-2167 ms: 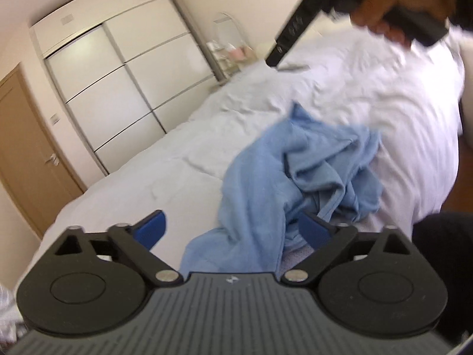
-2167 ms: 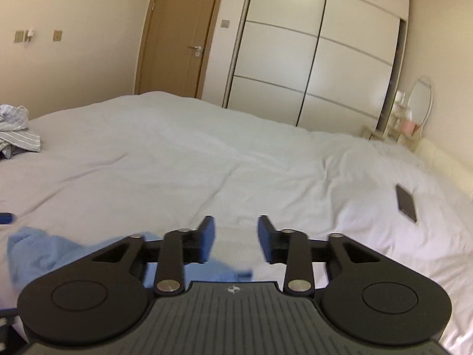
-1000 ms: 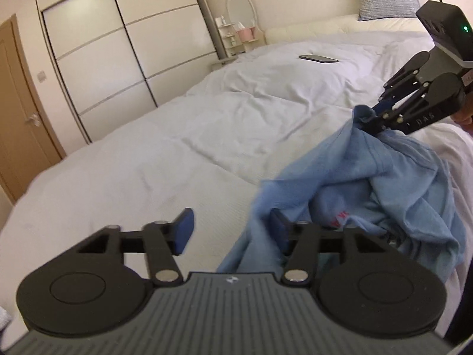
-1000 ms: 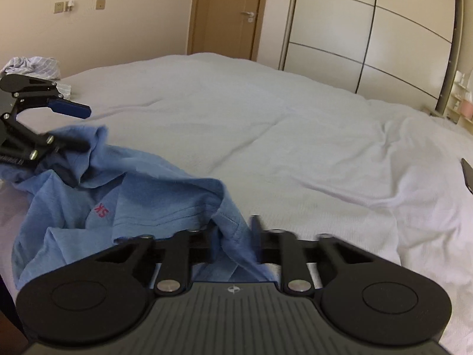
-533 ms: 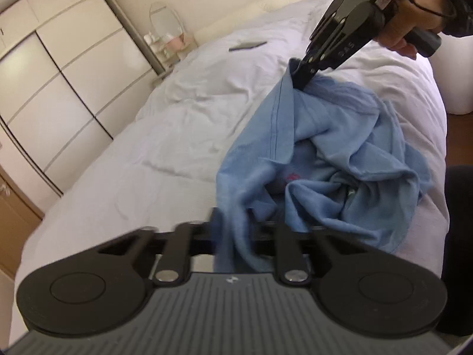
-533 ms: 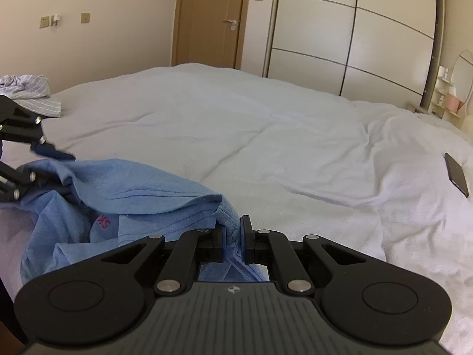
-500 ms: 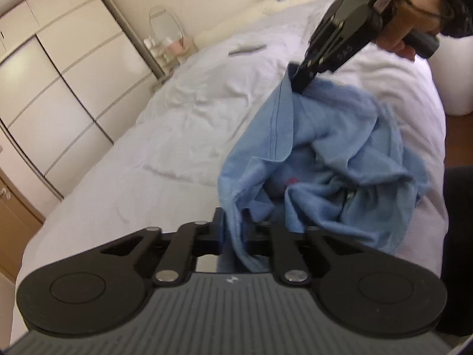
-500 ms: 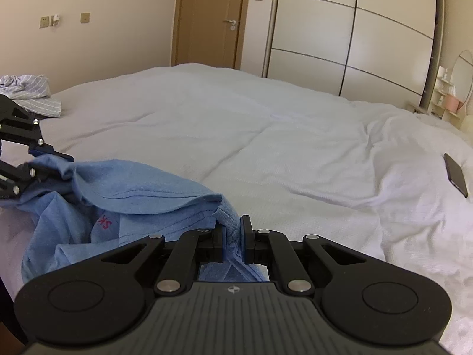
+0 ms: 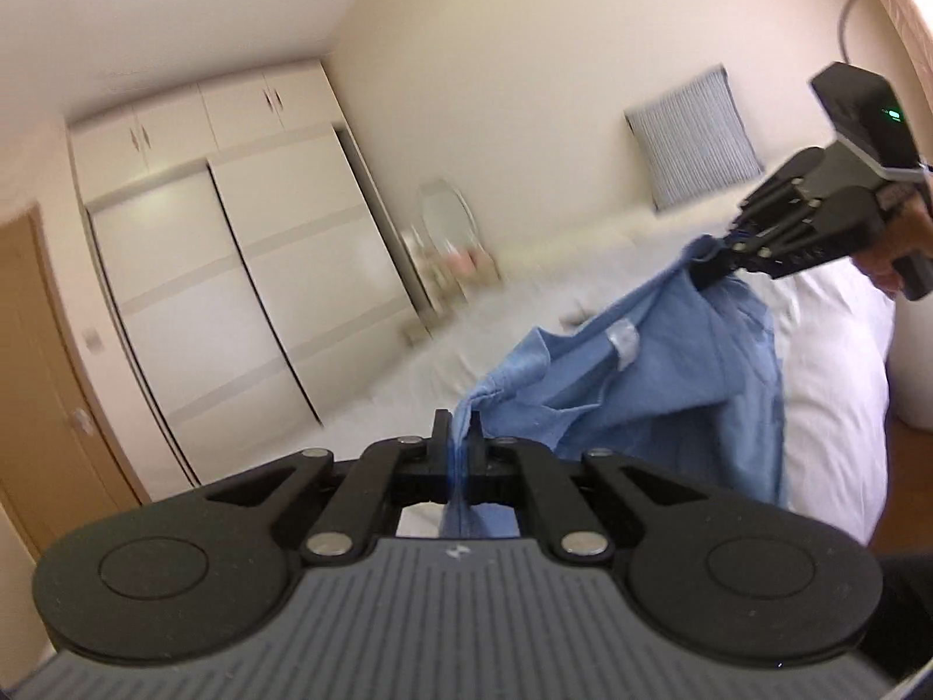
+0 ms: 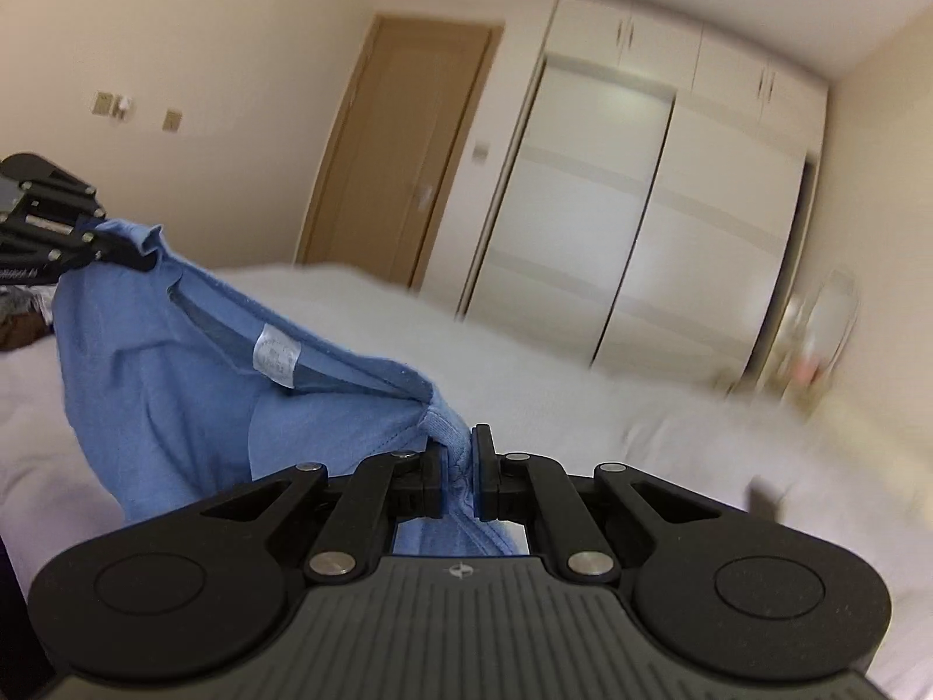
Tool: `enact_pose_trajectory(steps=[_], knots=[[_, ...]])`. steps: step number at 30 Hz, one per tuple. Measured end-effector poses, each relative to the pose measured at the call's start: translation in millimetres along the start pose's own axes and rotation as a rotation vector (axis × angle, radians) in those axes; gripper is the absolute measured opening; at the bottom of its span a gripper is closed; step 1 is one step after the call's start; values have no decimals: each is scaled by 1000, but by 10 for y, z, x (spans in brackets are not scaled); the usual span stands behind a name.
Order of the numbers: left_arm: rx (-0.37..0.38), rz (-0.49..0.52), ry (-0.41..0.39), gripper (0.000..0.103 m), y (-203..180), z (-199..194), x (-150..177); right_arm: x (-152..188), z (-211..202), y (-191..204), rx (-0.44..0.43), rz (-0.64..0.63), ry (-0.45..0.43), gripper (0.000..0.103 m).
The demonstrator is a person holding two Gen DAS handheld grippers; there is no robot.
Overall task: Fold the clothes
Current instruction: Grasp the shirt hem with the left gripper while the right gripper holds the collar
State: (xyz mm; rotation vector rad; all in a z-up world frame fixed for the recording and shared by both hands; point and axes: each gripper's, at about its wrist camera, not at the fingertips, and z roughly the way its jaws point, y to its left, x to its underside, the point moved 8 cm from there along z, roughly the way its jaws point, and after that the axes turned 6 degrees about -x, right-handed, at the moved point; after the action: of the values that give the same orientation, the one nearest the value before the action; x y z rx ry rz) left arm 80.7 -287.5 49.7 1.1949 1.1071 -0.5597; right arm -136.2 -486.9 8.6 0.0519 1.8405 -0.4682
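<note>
A light blue T-shirt (image 9: 670, 385) hangs in the air above the bed, stretched between both grippers. My left gripper (image 9: 458, 426) is shut on one shoulder end of the blue T-shirt (image 10: 175, 385), and it also shows at the left edge as the left gripper (image 10: 125, 254). My right gripper (image 10: 458, 446) is shut on the other end by the collar, and it appears as the right gripper (image 9: 708, 259) at the right. A white neck label (image 10: 274, 357) shows between them. The shirt's lower part droops toward the bedding.
The white bed (image 10: 583, 408) lies below the shirt. A white sliding wardrobe (image 10: 641, 221) and a wooden door (image 10: 396, 169) stand behind it. A grey pillow (image 9: 694, 134) leans at the headboard, an oval mirror (image 9: 446, 221) beside it. A person's hand (image 9: 886, 251) holds the right gripper.
Both grippers have risen and moved apart, lifting the blue T-shirt off the bed and drawing its collar edge out between them. The views now tilt upward and are motion-blurred.
</note>
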Motion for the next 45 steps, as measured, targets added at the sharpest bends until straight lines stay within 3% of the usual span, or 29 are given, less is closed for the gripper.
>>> enact_pose_trajectory(steps=[5,9,11,13,17,19,22,25,27,35,38,40,44,45], knots=[[-82,20,-126,1,231,-522,-682,-580,-648,140,61,-83,-125,5],[-97,8,-164,2,353,-660,-974,-914,-984,152,79,-108,-191,5],[-100,1,-156,2,395,-552,-971,-995,-993,111,75,-113,-193,4],[-103,-7,-148,2,437,-444,-968,-943,-750,38,41,-96,-155,4],[-86,-59,-11,1,470,304,-404,-782,-237,-102,-25,-54,-70,6],[-68,-84,105,1,424,760,125,-437,176,-146,-53,1,9,9],[-33,-133,316,1,306,1399,1043,79,782,-205,-94,85,129,25],[-3,-154,494,1,152,1719,1842,589,1376,-257,-135,168,249,25],[-6,-166,541,1,84,1751,2123,890,1705,-277,-160,213,317,26],[2,-204,564,3,179,1705,2383,1421,2159,-282,-227,244,373,37],[10,-197,548,3,258,1769,2352,1482,2489,-273,-301,241,403,43],[15,-186,534,3,282,1766,2308,1587,2643,-165,-378,232,473,50],[21,-173,525,3,263,1726,2282,1697,2737,-136,-469,282,549,46],[21,-173,524,3,258,1711,2278,1709,2732,-131,-489,296,560,32]])
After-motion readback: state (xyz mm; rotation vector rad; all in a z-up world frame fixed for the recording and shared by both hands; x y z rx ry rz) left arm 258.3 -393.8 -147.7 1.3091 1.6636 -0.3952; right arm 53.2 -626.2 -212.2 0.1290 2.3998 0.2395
